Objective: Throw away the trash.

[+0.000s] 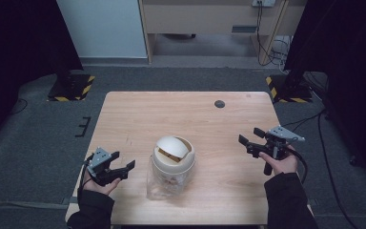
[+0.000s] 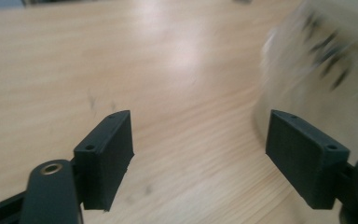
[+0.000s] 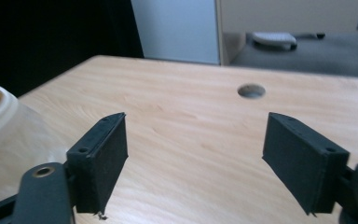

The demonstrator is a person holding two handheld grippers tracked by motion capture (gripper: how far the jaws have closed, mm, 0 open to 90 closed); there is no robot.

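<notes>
The left gripper was held with its jaws spread and nothing between them, low over the table and just left of the jar, as if for an approach from the side. The right gripper was likewise spread and empty, kept well apart on the other side. The clear jar, capped by a cream swing lid, stood near the table's front edge between them. No legible writing could be made out; its dark markings were blurred.
</notes>
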